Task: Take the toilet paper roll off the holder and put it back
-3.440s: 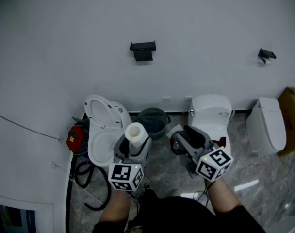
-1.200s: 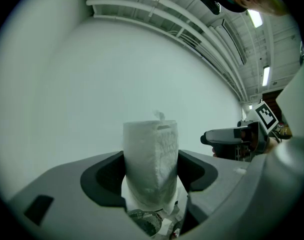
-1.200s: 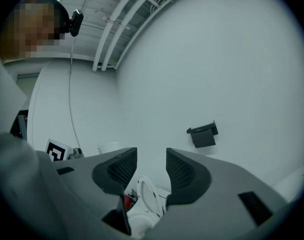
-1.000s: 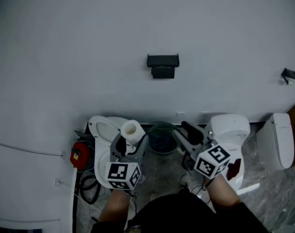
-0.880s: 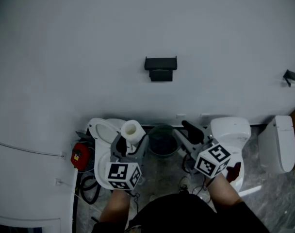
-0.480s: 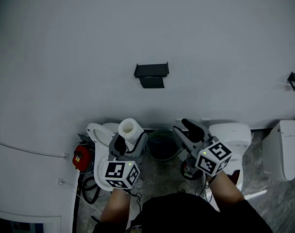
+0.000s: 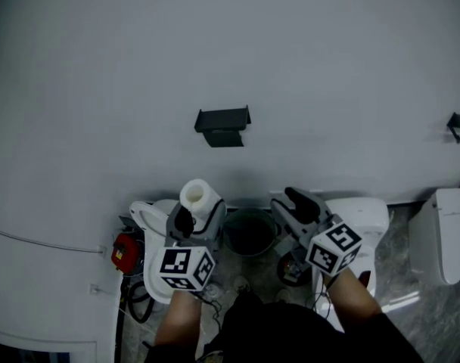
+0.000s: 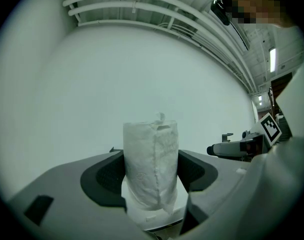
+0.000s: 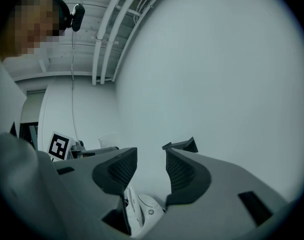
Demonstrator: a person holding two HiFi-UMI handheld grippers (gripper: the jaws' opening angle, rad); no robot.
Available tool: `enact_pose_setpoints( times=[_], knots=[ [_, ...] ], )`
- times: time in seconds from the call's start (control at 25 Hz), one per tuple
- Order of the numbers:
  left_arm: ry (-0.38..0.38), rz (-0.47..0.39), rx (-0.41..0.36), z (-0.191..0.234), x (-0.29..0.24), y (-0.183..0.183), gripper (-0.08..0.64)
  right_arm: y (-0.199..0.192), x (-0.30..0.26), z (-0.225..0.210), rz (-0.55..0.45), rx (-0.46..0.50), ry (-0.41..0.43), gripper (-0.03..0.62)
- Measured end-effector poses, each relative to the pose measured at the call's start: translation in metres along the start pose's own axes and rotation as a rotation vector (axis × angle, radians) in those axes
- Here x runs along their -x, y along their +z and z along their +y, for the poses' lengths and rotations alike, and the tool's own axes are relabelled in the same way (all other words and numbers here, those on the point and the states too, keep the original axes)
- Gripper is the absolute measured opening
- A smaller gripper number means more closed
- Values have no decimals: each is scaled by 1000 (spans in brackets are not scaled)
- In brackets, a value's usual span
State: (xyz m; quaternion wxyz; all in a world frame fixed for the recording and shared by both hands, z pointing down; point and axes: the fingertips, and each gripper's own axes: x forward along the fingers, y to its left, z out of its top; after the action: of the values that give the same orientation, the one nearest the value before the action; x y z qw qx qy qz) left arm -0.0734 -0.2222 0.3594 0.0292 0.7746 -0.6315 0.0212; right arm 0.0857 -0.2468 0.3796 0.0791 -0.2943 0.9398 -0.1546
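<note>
**Head view.** The left gripper pinches the roll, whose open core faces up toward the camera, so its long axis stands upright between the jaws. The holder is a dark bracket on the wall, bare, lying ahead of the roll and a little to its right, well apart from it. The right gripper is beside the left one, spread and empty. The holder lies ahead of the gap between the two, nearer the left one's line. My judgement: the roll is off and the return is not yet made. That move depends on carrying the roll forward to the bracket, and the left hand is the one placed to do it. Below are a bin and two toilets.

**Left gripper view.** Both pads press the roll at its sides – a firm clamp, with a loose tail of paper at the top. The roll blocks the view straight ahead, so the holder cannot be made out here. The right gripper shows at the right edge.

**Right gripper view.** The jaws stand apart with only wall between them. This view alone gives the holder from the side, as a shelf-like lip jutting from the wall just past the right-hand jaw's tip. It is too small to tell how the roll seats on it.
</note>
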Motion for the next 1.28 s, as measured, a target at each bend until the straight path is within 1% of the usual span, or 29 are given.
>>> enact_pose_setpoints(
  times=[0.2, 0.44, 0.72, 0.92, 1.28],
  knots=[
    [-34, -10, -1, 2, -29, 2, 307, 1, -1, -24, -2, -2, -52, 164],
    [-91, -17, 10, 18, -71, 3, 307, 2, -22, -48, -7, 0, -118, 164],
    [-149, -22, 29, 58, -127, 9, 307, 12, -71, -70, -13, 12, -178, 164],
    [-164, -28, 51, 93, -169, 11, 307, 10, -109, -87, 2, 22, -205, 164],
    [-190, -57, 40, 137, -225, 24, 307, 15, -154, -110, -5, 30, -258, 164]
  ],
)
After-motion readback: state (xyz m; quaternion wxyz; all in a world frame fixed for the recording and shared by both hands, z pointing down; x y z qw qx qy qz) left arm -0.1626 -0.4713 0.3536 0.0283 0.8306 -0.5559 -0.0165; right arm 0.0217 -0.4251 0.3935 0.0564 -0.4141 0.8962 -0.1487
